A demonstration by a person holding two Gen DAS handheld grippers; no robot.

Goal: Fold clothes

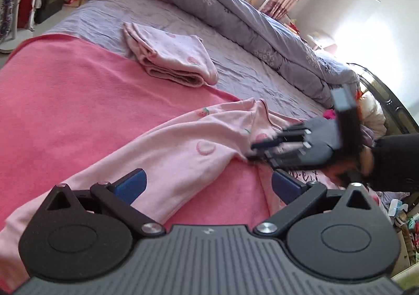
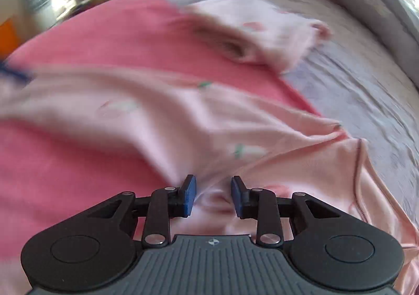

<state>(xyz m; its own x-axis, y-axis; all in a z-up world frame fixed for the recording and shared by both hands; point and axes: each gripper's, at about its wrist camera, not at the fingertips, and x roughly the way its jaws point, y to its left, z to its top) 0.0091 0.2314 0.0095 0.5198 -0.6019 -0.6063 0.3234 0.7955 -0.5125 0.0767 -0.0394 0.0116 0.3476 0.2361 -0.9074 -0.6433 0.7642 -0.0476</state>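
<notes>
1. Pink cotton garment [image 1: 167, 153], printed with strawberries, lies unfolded across the middle of the left wrist view, on a deeper pink towel [image 1: 65, 101] over the lilac bed sheet [image 1: 235, 64]. A folded garment [image 1: 170, 56] of the same print sits in the upper middle, well apart.
2. Left gripper [image 1: 207, 183]: jaws spread wide and released, one blue pad over a strip of the cloth at lower left, nothing pinched.
3. Right gripper [image 2: 213, 196]: jaws part open above a bunched ridge of cloth; pads [image 2: 189, 198] flank the ridge but do not appear to press it, so I read it as released.
4. Risk: with neither claw gripping, a closure on the loose ridge may catch only one layer, and the fold would drag askew.
5. Risk: a pad may pinch the towel along with the garment and lift both.
6. Risk: the two grippers work close together at centre right of the left wrist view; a collision seems possible.
7. Hard to read: the right wrist view is heavily smeared, so print and seams are vague. The right gripper is also blurred in the left view.
8. Hidden: the garment's far end runs off the lower left; collar and sleeves cannot be told apart with confidence.
</notes>
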